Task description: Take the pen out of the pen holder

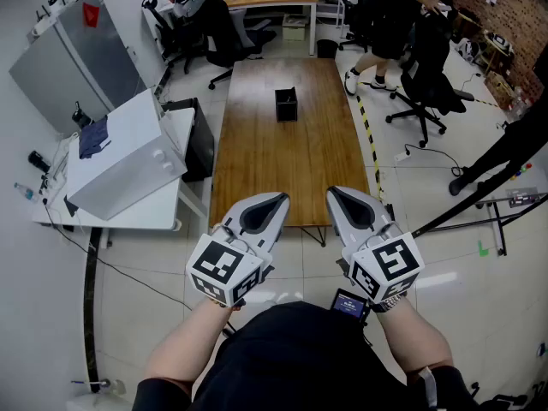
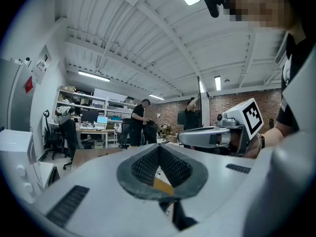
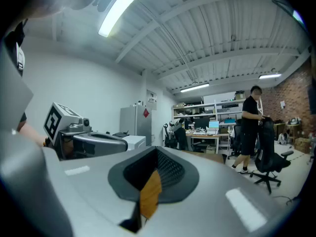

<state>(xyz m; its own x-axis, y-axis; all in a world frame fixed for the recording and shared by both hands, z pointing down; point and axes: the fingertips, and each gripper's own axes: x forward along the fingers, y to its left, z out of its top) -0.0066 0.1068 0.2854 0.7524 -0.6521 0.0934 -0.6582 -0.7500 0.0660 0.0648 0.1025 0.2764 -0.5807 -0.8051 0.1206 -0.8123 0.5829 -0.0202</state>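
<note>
A person holds the left claw (image 1: 282, 198) and the right claw (image 1: 332, 192) side by side, close to the body. Both point almost flat toward a long wood table (image 1: 257, 165). The tips of the left claw are pressed together and nothing is between them. The right claw is clenched too, and it holds nothing.

The pen holder (image 1: 286, 104) is a small black box. It stands upright on the far half of the table, near the middle. It is well apart from both claws. It is too small and dark to tell the pen inside it.

A white desk (image 1: 128, 212) with a white box (image 1: 120, 157) on it stands to the left of the table. Black chairs (image 1: 424, 84) stand past the table's far end and to its right. Another person (image 1: 390, 15) stands by the chairs.
</note>
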